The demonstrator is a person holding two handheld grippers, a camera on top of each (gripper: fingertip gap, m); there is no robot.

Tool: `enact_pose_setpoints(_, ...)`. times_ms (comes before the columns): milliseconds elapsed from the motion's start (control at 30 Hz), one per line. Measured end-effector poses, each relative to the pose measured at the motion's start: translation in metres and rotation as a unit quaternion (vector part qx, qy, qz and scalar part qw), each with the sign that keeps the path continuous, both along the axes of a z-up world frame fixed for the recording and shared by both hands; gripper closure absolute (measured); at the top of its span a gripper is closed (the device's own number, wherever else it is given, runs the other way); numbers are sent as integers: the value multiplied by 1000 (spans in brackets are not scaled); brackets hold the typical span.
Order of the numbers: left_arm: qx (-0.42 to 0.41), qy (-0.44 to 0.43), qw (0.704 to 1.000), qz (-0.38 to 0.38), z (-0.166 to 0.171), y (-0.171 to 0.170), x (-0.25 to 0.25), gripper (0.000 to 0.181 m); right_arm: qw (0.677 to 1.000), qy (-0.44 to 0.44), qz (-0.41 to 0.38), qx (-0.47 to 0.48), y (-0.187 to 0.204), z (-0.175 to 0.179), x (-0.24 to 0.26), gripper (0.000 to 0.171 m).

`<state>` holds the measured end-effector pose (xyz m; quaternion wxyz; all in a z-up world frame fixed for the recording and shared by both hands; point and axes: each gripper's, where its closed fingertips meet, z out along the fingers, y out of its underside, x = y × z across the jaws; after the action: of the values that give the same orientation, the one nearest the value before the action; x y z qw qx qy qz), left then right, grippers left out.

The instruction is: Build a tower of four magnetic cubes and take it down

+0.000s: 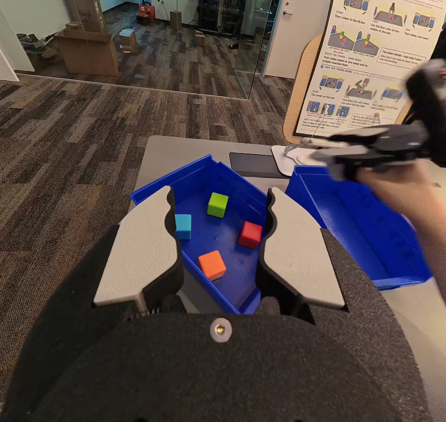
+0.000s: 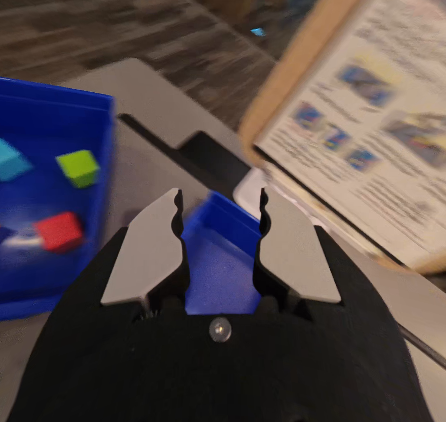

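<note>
Four cubes lie apart in the left blue bin [image 1: 169, 181]: one green cube [image 1: 217, 204], one light blue cube [image 1: 183, 226], one red cube [image 1: 250, 234], one orange cube [image 1: 212, 265], each turned differently. Left tool [image 1: 219, 191] hangs wide above them, holding nothing. Right tool [image 2: 220, 191], also wide and holding nothing, is over the second blue bin [image 1: 362, 217] on the grey surface [image 1: 173, 154]

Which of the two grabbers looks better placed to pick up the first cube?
Left. The left gripper is open right over the bin holding the cubes; the right gripper points at the other bin.
</note>
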<state>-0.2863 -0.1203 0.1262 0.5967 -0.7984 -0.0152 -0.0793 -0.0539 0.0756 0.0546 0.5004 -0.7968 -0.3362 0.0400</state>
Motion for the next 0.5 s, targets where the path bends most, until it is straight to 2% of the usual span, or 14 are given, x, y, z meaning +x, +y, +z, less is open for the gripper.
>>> enact_pose_setpoints(67, 2, -1, 1000, -1, 1, 1, 2, 109, 997, -13, -80, -12, 5, 0, 84, 106)
enact_pose_setpoints(133, 1, -1, 1000, -4, 1, 3, 6, 109, 980, -12, -148, -129, -2, -39, 155, 97)
enact_pose_setpoints(200, -3, 2, 1000, -9, 0, 6, 12, 109, 953, 8, -175, -247, -18, -86, 194, 96)
enact_pose_setpoints(267, -13, 10, 1000, -10, -4, 10, 17, 109, 929, 27, -160, -332, -35, -123, 203, 98)
enact_pose_setpoints(333, -23, 23, 999, -12, -6, 15, 24, 108, 918, 5, -150, -367, -44, -149, 207, 112)
enact_pose_setpoints(400, -27, 33, 999, -14, -7, 19, 31, 108, 907, -30, -125, -401, -53, -166, 206, 156)
enact_pose_setpoints(500, -43, 56, 997, -24, -12, 24, 43, 109, 894, -50, -118, -430, -53, -173, 212, 161)
